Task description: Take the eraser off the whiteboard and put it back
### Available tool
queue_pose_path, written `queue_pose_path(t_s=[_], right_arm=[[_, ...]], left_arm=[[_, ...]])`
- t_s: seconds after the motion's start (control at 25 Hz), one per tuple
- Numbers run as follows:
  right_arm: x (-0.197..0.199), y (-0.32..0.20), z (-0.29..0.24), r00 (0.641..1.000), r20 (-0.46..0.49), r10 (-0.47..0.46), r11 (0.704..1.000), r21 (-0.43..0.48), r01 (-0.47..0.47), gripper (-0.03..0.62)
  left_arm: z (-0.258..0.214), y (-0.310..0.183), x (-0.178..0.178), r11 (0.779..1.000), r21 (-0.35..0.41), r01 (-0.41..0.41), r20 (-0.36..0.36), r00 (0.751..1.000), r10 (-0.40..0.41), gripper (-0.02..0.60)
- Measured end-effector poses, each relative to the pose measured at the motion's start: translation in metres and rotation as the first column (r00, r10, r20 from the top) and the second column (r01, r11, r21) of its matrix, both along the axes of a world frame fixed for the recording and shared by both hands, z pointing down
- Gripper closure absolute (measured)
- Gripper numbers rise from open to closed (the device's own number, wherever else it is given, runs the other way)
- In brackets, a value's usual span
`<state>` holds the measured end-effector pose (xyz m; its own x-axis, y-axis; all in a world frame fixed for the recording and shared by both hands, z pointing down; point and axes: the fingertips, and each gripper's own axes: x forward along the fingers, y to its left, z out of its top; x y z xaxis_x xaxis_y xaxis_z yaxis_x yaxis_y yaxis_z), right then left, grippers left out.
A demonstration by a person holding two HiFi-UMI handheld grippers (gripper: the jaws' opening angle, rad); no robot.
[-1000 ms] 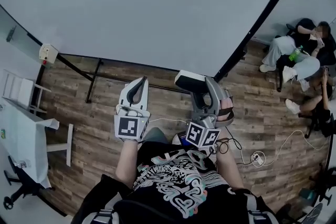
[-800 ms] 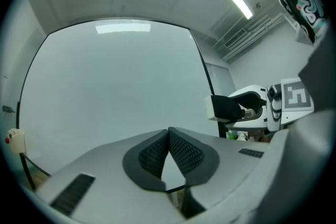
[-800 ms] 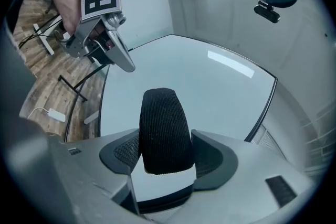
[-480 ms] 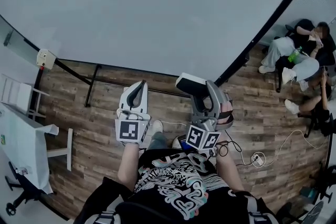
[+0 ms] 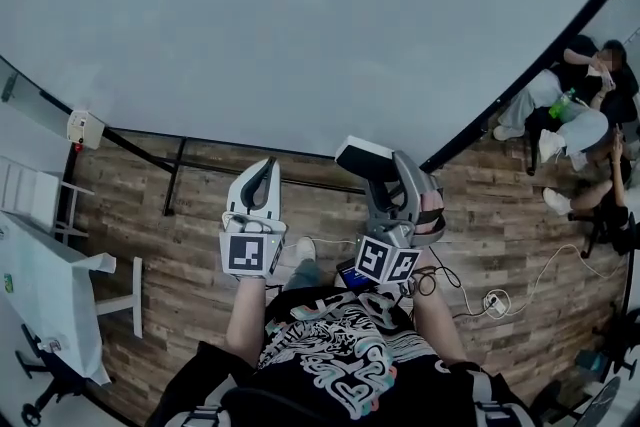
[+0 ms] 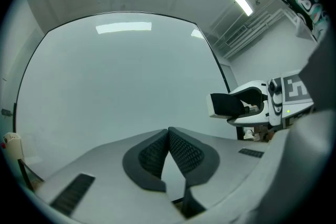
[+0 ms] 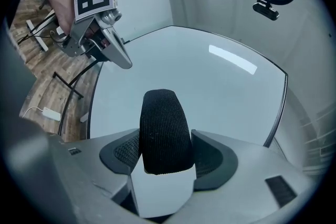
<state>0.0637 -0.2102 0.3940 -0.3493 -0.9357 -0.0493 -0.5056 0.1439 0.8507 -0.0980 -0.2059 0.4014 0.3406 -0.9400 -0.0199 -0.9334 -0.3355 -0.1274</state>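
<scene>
Eraser: we see the eraser [image 7: 163, 131] clamped in the right gripper [image 5: 374, 165]. It is raised in front of the whiteboard [image 5: 300, 25], close to the board's lower edge in the head view. We cannot tell whether it touches the board.
Eraser shape and texture: it is a rounded oblong. Its black face has a fine, woven, felt-like grain, and that face sits on a smooth white casing.
Right gripper: it pinches the eraser from both sides, and the block holds its jaws wide apart.
Left gripper: the left gripper [image 6: 168, 134] carries nothing. Its tips are pressed together, with only a narrow wedge of gap further back.
Pads: we note dark pads [image 6: 185, 154] covered in a fine grid of tiny cells. They are set in smooth, matt grey shells with curved outlines.
Whiteboard surface: it is broad, flat, pale and blank. It is faintly glossy and mirrors the ceiling strip lights in both gripper views. A thin dark frame edges it.
Floor: brown wood-grain planks [image 5: 170, 245] lie below the board.
Bystanders: people [image 5: 575, 110] sit at the far right.
</scene>
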Motion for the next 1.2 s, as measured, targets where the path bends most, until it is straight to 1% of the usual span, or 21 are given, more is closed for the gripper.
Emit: queue_pose_path(t_s=[0.24,0.64,1.0,1.2], right_arm=[[-0.014,-0.019,0.001,1.0,-0.007,0.019,1.0,0.008,-0.019,0.295],[-0.024,-0.042,-0.001,0.999,-0.018,0.049,0.998,0.031,-0.049,0.295],[-0.041,-0.06,-0.004,0.998,-0.027,0.055,0.996,0.074,-0.053,0.295],[-0.046,-0.067,-0.002,0.997,-0.035,0.07,0.993,0.093,-0.066,0.293]], left_arm=[[0.0,-0.019,-0.006,0.999,0.004,-0.036,0.006,0.999,0.036,0.557],[0.008,-0.037,-0.003,0.994,0.009,-0.108,0.038,0.994,0.107,0.557],[0.008,-0.05,-0.014,0.993,0.007,-0.119,0.034,0.992,0.119,0.557],[0.01,-0.056,-0.015,0.99,0.006,-0.141,0.034,0.989,0.141,0.556]])
